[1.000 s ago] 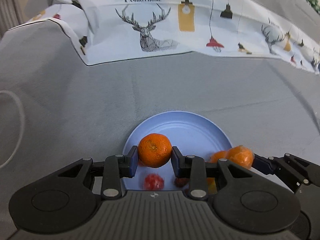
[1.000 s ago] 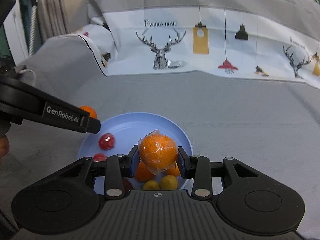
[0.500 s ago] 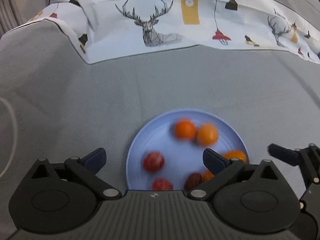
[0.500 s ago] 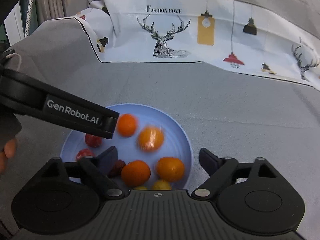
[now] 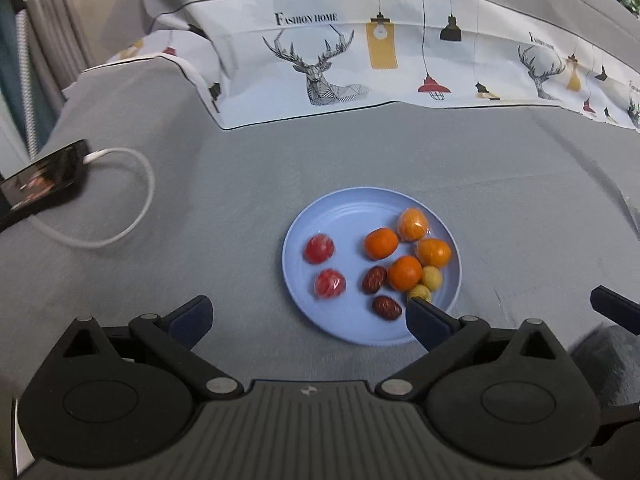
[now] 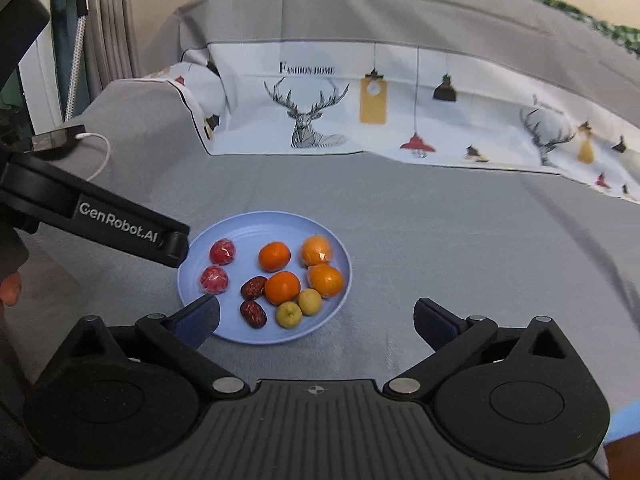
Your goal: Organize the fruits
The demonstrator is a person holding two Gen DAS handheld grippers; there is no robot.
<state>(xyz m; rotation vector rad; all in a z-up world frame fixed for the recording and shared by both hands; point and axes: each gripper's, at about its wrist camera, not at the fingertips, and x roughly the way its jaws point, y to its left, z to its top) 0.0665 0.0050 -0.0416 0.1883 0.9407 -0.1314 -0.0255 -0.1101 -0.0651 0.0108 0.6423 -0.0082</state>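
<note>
A light blue plate (image 5: 352, 216) (image 6: 240, 232) lies on the grey cloth and holds several fruits: oranges (image 5: 381, 243) (image 6: 274, 256), two of them wrapped in film (image 5: 412, 224) (image 6: 317, 250), two red wrapped fruits (image 5: 319, 249) (image 6: 222, 251), two dark red dates (image 5: 386, 307) (image 6: 253, 313) and two small yellow fruits (image 5: 431, 278) (image 6: 289, 314). My left gripper (image 5: 308, 314) is open and empty, above the plate's near left edge. My right gripper (image 6: 316, 314) is open and empty, above the plate's near edge. The left gripper's finger (image 6: 120, 227) reaches in from the left in the right wrist view.
A phone (image 5: 44, 178) with a white cable (image 5: 136, 200) lies on the cloth at the left. A white printed cloth with deer and lamps (image 5: 360, 68) covers the back. Grey cloth surrounds the plate.
Both grippers opened and dropped their oranges onto the plate, then pulled back and up. The fruits now rest still on the plate.
</note>
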